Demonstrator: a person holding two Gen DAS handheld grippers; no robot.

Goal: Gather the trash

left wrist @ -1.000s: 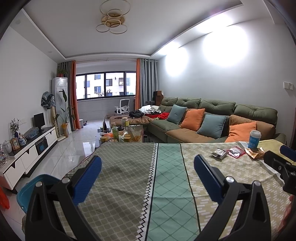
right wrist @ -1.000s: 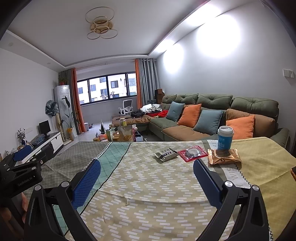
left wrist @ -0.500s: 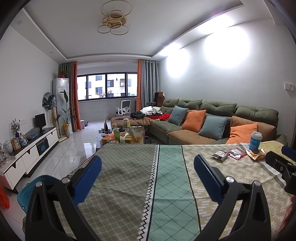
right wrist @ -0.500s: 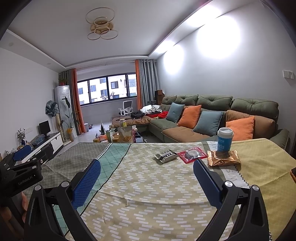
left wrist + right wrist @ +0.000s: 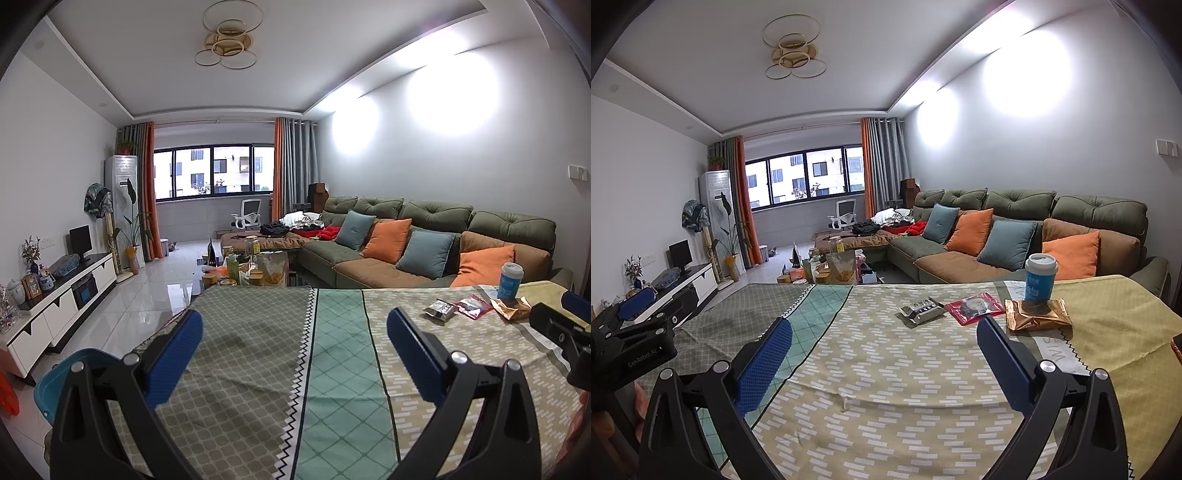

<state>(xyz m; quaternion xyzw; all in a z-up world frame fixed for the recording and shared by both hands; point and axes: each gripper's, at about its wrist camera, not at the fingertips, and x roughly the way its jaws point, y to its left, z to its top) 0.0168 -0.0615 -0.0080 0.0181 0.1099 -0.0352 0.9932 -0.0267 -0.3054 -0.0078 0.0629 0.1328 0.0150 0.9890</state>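
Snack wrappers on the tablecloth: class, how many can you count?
3, in a row at the table's far side: a silver-grey wrapper on the left, a red packet in the middle, and a gold wrapper under the blue cup. None seem hidden.

Readable print on the tool and the cloth

White lettering "GenRobot.AI" stands on the black body of the left tongs [image 5: 635, 325], seen in the right wrist view. Large pale letters on the white band of the patterned tablecloth [image 5: 1058, 349] read partly "WIS"; print on the blue-sleeved paper cup [image 5: 1039, 278] and the grey snack packet [image 5: 921, 309] is too small to read.
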